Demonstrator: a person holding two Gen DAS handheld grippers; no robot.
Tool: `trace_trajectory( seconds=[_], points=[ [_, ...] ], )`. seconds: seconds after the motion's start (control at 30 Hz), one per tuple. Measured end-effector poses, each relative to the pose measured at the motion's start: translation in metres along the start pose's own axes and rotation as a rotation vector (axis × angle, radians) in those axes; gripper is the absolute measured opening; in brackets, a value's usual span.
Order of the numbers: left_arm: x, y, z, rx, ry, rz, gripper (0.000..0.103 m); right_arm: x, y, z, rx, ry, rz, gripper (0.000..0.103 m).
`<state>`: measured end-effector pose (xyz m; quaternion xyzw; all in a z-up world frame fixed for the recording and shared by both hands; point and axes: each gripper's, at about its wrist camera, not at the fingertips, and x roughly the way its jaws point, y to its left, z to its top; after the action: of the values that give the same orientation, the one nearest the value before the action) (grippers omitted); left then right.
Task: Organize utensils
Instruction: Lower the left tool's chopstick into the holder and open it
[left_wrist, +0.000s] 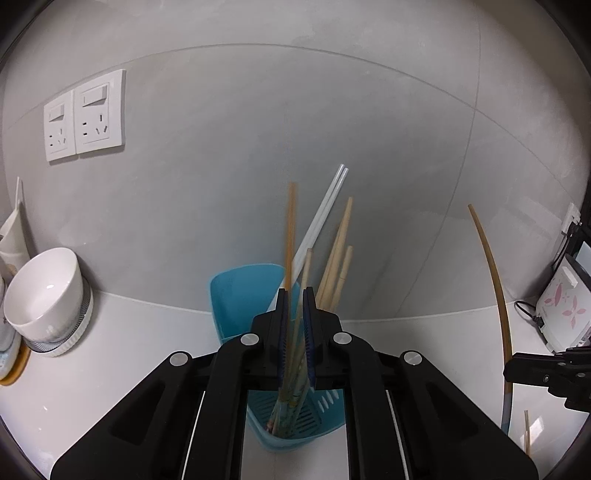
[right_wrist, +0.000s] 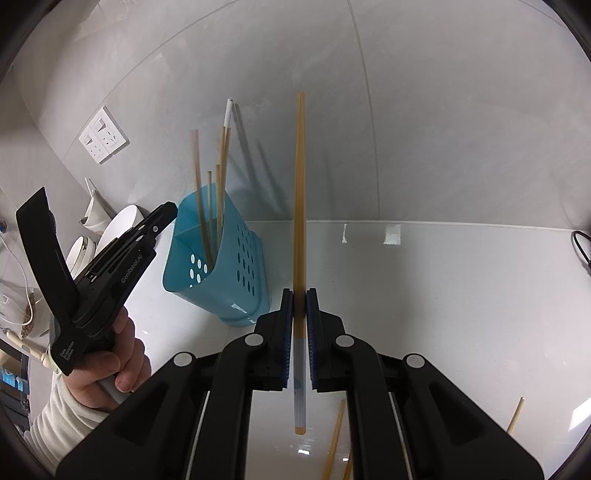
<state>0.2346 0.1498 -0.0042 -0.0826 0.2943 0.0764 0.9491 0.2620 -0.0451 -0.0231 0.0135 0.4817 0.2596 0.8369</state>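
Chopsticks (right_wrist: 300, 206), a brown pair at frame centre, stand upright clamped in the right claw (right_wrist: 300, 314), ready for the blue holder (right_wrist: 218, 266) centre-left; the left claw (left_wrist: 294, 314) stands apart around sticks already inside.

A white counter (right_wrist: 443, 280) carries a blue holder (right_wrist: 236, 266) ahead-left of the right tongs, loose chopsticks (right_wrist: 334, 439) beneath them, bowls (left_wrist: 48, 291) far left of the left tongs, and a floral box (left_wrist: 565, 306) far right.

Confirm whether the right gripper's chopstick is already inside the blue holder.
No: the right gripper holds the chopstick upright, apart from the blue holder.
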Motion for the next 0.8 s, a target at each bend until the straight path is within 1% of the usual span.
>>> trace_trajectory(
  seconds=[0.03, 0.07, 0.13, 0.2, 0.27, 0.33, 0.4, 0.47, 0.5, 0.63, 0.7, 0.77, 0.8],
  points=[
    [-0.002, 0.000, 0.000, 0.000, 0.007, 0.003, 0.008, 0.000, 0.000, 0.000, -0.001, -0.001, 0.000, 0.006],
    [-0.005, 0.000, 0.001, 0.002, 0.018, 0.008, 0.011, -0.001, 0.001, 0.000, -0.002, -0.002, 0.001, 0.006],
    [-0.011, 0.001, 0.001, 0.002, 0.040, 0.014, 0.021, -0.001, 0.002, 0.002, -0.008, -0.006, 0.001, 0.007],
    [-0.016, 0.003, 0.002, -0.001, 0.066, 0.023, 0.044, 0.000, 0.004, 0.004, -0.014, -0.011, 0.005, 0.007],
    [-0.025, 0.005, 0.002, -0.007, 0.089, 0.027, 0.053, 0.000, 0.006, 0.006, -0.020, -0.018, 0.012, 0.007],
    [-0.033, 0.009, 0.003, -0.007, 0.115, 0.035, 0.059, -0.001, 0.010, 0.010, -0.033, -0.033, 0.029, 0.007],
    [-0.041, 0.015, 0.004, -0.027, 0.131, 0.033, 0.069, -0.002, 0.016, 0.015, -0.053, -0.054, 0.054, 0.007],
    [-0.047, 0.018, 0.004, -0.040, 0.146, 0.037, 0.072, -0.002, 0.020, 0.020, -0.063, -0.065, 0.077, 0.007],
    [-0.051, 0.020, 0.004, -0.041, 0.148, 0.043, 0.076, -0.002, 0.023, 0.023, -0.068, -0.072, 0.096, 0.007],
    [-0.061, 0.022, 0.003, -0.044, 0.149, 0.067, 0.082, -0.003, 0.034, 0.033, -0.094, -0.112, 0.138, 0.007],
    [-0.064, 0.025, 0.003, -0.061, 0.161, 0.073, 0.089, -0.003, 0.040, 0.038, -0.106, -0.136, 0.156, 0.007],
    [-0.064, 0.029, 0.000, -0.070, 0.160, 0.110, 0.095, -0.001, 0.046, 0.043, -0.119, -0.159, 0.166, 0.007],
    [-0.064, 0.030, -0.001, -0.072, 0.163, 0.119, 0.096, 0.001, 0.048, 0.046, -0.121, -0.165, 0.175, 0.007]
  ],
)
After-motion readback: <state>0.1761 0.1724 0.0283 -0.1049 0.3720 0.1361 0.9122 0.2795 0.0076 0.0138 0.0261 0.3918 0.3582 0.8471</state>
